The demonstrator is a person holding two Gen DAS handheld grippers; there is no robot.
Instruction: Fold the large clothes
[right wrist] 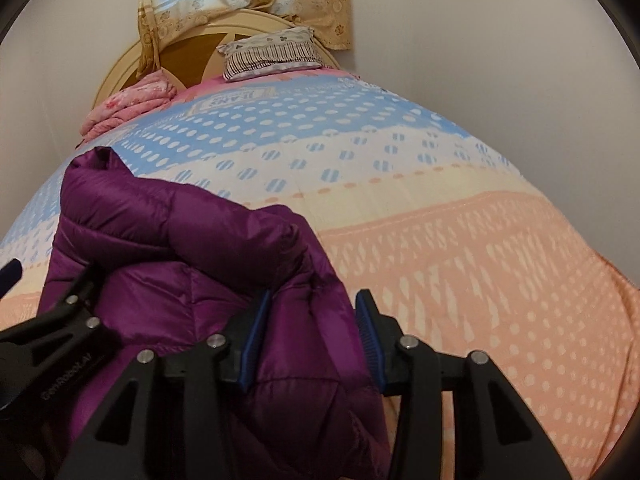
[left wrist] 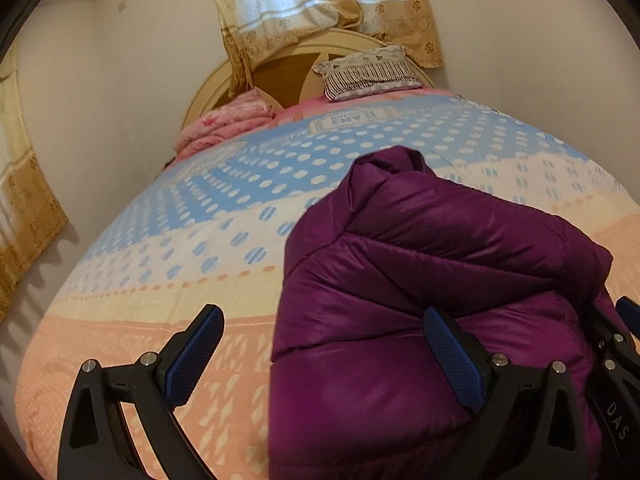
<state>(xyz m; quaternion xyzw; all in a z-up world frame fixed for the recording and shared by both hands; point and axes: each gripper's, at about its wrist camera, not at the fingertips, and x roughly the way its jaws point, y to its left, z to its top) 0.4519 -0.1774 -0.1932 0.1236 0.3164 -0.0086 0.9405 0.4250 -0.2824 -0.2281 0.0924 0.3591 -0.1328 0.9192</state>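
A shiny purple puffer jacket [left wrist: 420,280] lies bunched on the patterned bed cover; it also shows in the right wrist view [right wrist: 192,248]. My left gripper [left wrist: 324,334] is wide open, its left finger over the bed cover and its right finger resting on the jacket's near left part. My right gripper [right wrist: 314,320] has its blue pads [right wrist: 370,336] pressed against a thick fold at the jacket's right edge. Each gripper shows at the edge of the other's view.
The bed cover [left wrist: 160,248] is blue, cream and peach with dots. A folded pink blanket [left wrist: 224,124] and a striped pillow [left wrist: 372,72] lie at the headboard [left wrist: 288,68]. Curtains [left wrist: 312,4] hang behind; a wall runs along the left.
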